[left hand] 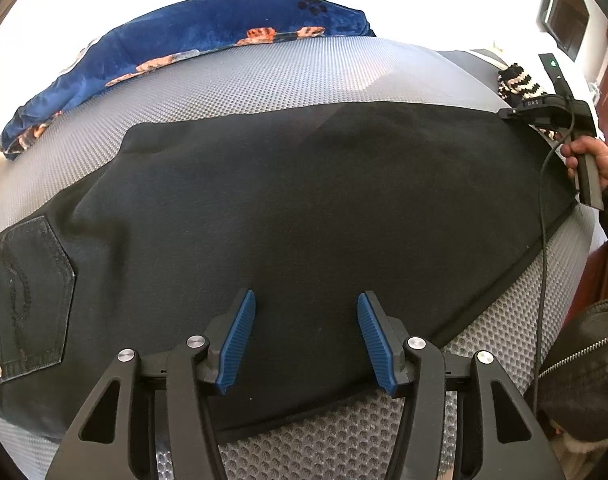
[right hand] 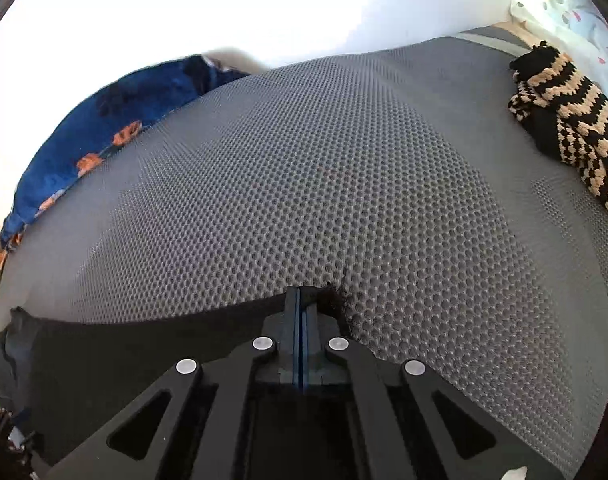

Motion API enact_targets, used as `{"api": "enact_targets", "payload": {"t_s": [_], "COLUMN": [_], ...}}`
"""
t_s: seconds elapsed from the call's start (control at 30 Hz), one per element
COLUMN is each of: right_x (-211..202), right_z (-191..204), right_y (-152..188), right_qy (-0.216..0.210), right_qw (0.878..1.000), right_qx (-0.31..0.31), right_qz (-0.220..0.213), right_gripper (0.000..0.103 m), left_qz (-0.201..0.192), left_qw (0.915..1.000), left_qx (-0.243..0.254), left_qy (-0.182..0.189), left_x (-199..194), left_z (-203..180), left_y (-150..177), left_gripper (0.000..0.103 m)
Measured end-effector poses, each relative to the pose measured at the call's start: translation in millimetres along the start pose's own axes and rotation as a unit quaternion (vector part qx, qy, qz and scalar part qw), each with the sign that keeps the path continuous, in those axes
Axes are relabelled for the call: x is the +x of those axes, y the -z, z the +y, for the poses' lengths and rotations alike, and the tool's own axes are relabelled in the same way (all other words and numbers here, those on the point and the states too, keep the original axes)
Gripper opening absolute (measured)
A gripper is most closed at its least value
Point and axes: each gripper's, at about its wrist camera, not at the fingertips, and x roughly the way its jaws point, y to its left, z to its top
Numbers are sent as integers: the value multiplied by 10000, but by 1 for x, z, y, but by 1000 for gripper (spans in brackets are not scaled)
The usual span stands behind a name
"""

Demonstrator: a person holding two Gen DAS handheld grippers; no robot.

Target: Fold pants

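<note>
Black pants (left hand: 304, 208) lie flat across a grey mesh mattress (left hand: 264, 80), back pocket (left hand: 28, 296) at the left. My left gripper (left hand: 305, 304) is open, its blue pads apart just above the pants near their front edge, holding nothing. My right gripper (left hand: 515, 114) is at the far right corner of the pants, held by a hand. In the right wrist view the right gripper (right hand: 302, 300) is shut on the far corner of the pants (right hand: 144, 344), with black cloth bunched at its tips.
A blue flowered blanket (left hand: 184, 40) lies along the far edge of the mattress. A black and tan striped knit piece (right hand: 563, 120) lies at the far right. A cable (left hand: 543, 264) hangs from the right gripper over the pants' right edge.
</note>
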Motion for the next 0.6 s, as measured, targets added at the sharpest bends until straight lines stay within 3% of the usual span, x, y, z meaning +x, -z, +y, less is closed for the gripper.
{"api": "enact_targets", "payload": {"t_s": [0.13,0.17,0.23,0.37,0.47,0.6], "right_x": [-4,-7,-21,-65,-87,-94], "right_z": [0,-1,-4,-11,-13,-10], "right_y": [3,3,4,16,34,66], "right_qy": [31,28,169,300,100,89], "right_qw": [10000,10000,9998,9985,9991,9999], "right_qx": [-5,9,116,109,102,-105], "right_qz": [25,67,-9,-441,-394,-56], "right_gripper": [4,11,47,48,48,46], "left_qz": [18,35,6,-139,70,4], "left_qw": [10000,10000,9999,9999,10000,9999], "left_qx": [33,22,51,88,-10,167], "left_qy": [35,55,93,-1,49,-22], "left_x": [0,-1,-4,-9,0,-3], "left_z": [0,1,2,5,10,5], "left_y": [0,-1,-3,-7,-2,9], "left_gripper": [55,55,55,55,55,55]}}
